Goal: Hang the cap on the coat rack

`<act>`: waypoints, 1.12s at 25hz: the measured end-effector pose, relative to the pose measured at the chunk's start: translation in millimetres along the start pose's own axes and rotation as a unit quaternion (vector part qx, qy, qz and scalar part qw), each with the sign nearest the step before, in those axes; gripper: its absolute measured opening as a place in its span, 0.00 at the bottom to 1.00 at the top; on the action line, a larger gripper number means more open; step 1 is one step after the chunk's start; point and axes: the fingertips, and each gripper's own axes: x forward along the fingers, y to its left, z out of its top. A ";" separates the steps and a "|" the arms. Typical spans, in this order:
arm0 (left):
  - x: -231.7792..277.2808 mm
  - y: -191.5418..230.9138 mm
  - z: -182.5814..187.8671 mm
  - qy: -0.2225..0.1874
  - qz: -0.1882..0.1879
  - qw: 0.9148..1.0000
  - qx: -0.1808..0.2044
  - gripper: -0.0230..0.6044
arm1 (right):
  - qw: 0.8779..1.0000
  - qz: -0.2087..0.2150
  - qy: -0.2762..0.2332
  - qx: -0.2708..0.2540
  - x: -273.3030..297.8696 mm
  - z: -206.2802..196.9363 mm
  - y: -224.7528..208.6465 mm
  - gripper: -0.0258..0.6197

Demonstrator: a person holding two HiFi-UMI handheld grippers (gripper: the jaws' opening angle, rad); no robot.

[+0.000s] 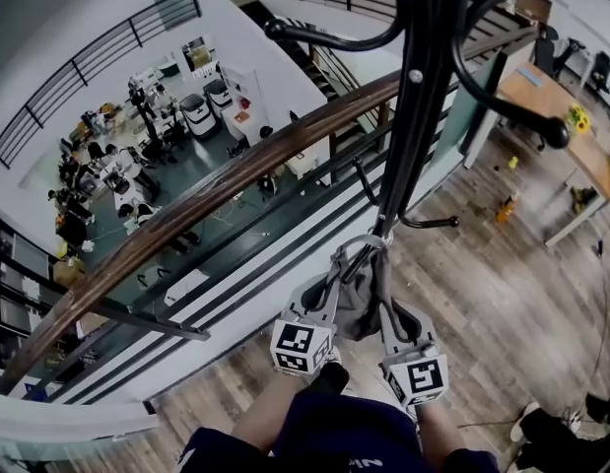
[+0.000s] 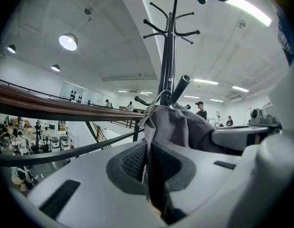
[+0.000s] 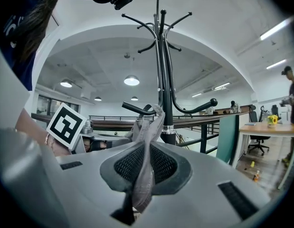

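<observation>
Big picture: the black coat rack (image 1: 415, 116) stands right in front of me, by the wooden railing (image 1: 186, 205) over the open floor below. Its pole runs straight up on the far side of my hands.

The grey cap (image 1: 361, 299) is bunched between both grippers and sits just on the near side of the pole, low down by the bottom ring of hooks. My left gripper (image 1: 334, 276) is clamped on a fold on the left, and my right gripper (image 1: 385, 286) is pinching a thin edge of cloth on the right. So both are closed on the cap, side by side and about level.

What matters is the short low hook (image 2: 181, 87), which pokes toward me just above and beyond the cap's top. The strap loop (image 1: 359, 242) leads, and the cap's length runs from my jaws out to the pole. I reckon the left side is a touch nearer, so it's up and over that tip.
</observation>
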 end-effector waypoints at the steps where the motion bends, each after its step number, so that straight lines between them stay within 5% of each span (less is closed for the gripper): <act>1: 3.5 -0.1 -1.4 0.002 0.001 1.000 -0.001 0.07 | 1.000 -0.003 0.000 0.006 1.2 -1.9 -3.1 0.11; 16: 12.7 -2.2 -25.1 0.007 -0.022 0.998 -0.050 0.11 | 0.998 -0.010 0.032 0.049 8.5 -30.7 -12.9 0.16; 23: 14.9 -1.9 -32.3 0.003 -0.038 0.997 -0.068 0.47 | 0.997 0.010 0.026 0.075 16.5 -35.0 -11.0 0.38; 28: 10.3 -7.3 -33.6 0.020 -0.053 0.996 -0.065 0.61 | 0.997 0.012 0.029 0.074 15.1 -36.5 -8.8 0.53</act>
